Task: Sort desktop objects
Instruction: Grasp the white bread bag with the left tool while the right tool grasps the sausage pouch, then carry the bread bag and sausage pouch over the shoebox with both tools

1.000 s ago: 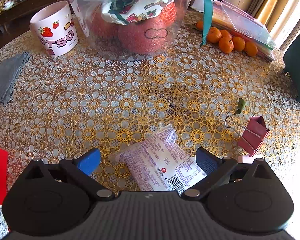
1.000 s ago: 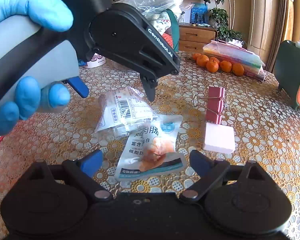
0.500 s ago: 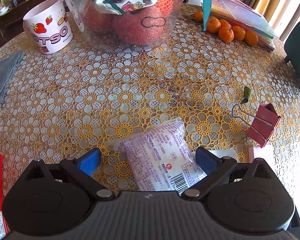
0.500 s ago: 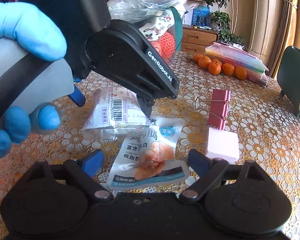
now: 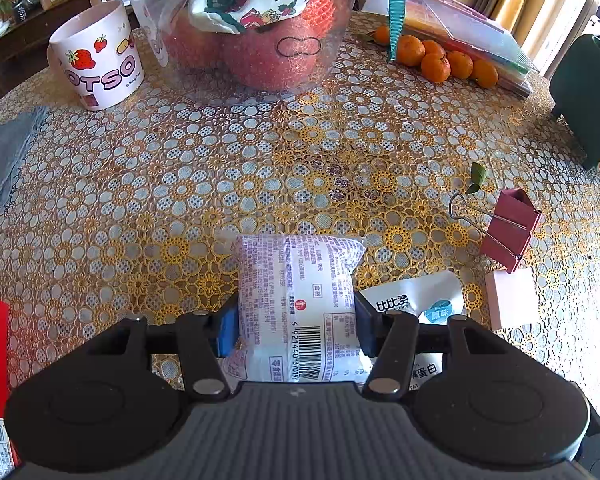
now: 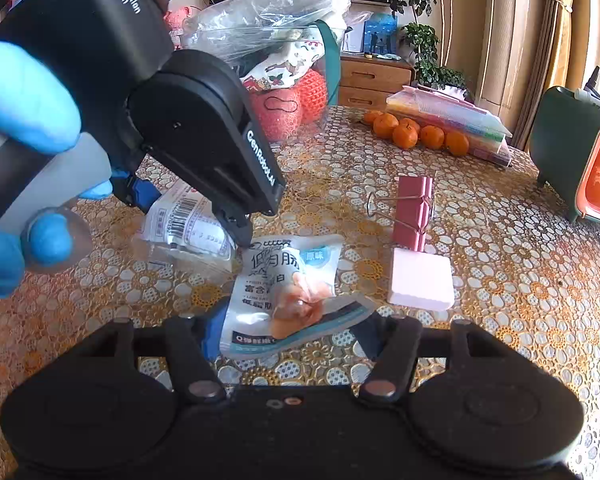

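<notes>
I am closing both grippers: left fingers (image 5: 225,326) pinching the purple-printed white plastic packet (image 5: 298,300), right fingers (image 6: 211,334) squeezing the white-and-teal foil pouch (image 6: 290,300); I'm keeping both squeezes gentle and centred.

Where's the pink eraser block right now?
In the right wrist view the pink block lies flat on the floral tablecloth, right of the chicken snack pouch and just in front of the red binder clip, apparently touching its near end.

Far left on the worktop (image 5: 220,168): pink strawberry mug (image 5: 98,58), upright. Grey cloth (image 5: 8,156) at left edge. Clear plastic bag (image 5: 252,28) far centre. Oranges (image 5: 436,60) far right, beside stacked folders (image 5: 468,36). Green container (image 6: 572,152) right.
</notes>
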The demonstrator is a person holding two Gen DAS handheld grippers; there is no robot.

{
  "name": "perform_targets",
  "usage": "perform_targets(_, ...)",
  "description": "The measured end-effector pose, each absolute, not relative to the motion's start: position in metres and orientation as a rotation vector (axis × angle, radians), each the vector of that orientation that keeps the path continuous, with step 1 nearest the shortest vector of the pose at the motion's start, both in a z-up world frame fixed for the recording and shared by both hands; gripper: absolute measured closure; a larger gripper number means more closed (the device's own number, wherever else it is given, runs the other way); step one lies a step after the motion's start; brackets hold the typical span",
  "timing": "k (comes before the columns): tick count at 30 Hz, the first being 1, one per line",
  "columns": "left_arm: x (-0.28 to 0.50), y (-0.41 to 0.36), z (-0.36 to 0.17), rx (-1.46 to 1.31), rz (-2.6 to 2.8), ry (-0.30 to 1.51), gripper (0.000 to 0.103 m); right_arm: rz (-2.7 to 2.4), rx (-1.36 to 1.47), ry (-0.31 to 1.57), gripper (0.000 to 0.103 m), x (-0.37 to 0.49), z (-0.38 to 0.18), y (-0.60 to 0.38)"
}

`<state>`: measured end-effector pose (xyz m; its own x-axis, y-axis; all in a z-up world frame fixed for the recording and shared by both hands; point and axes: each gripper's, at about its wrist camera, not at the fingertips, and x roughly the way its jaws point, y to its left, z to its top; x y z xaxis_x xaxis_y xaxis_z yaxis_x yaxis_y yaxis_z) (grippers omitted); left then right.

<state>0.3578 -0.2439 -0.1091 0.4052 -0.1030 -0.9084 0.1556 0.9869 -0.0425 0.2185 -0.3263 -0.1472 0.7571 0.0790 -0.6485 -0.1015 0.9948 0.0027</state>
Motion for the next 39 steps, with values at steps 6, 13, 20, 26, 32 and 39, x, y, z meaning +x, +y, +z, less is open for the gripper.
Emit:
perform_targets(6, 0.350, -0.241, -0.106, 0.053, -0.179, 1.142, 0.049, 0.095, -0.054, 0.680, 0.042, 0.213, -0.144, -0.323)
perform_targets(13, 0.337, -0.231, -0.096, 0.045, -0.205, 1.139, 0.049, 0.090, -0.064, 0.670, 0.042, 0.204, -0.135, -0.323)
perform_targets(20, 0.316, -0.215, -0.080, 0.037, -0.229, 1.126, 0.049, 0.101, -0.058, 0.659, 0.042, 0.189, -0.118, -0.321)
perform_targets(26, 0.293, -0.196, -0.060, 0.010, -0.250, 1.105, 0.049, 0.106, -0.058, 0.637, 0.042, 0.170, -0.094, -0.314)
perform_targets(32, 0.263, -0.171, -0.041, 0.002, -0.267, 1.074, 0.049, 0.130, -0.078, 0.616, 0.042, 0.148, -0.071, -0.301)
perform_targets(39, 0.228, -0.135, -0.018, -0.022, -0.261, 1.045, 0.049, 0.150, -0.087, 0.606, 0.042, 0.124, -0.046, -0.281)
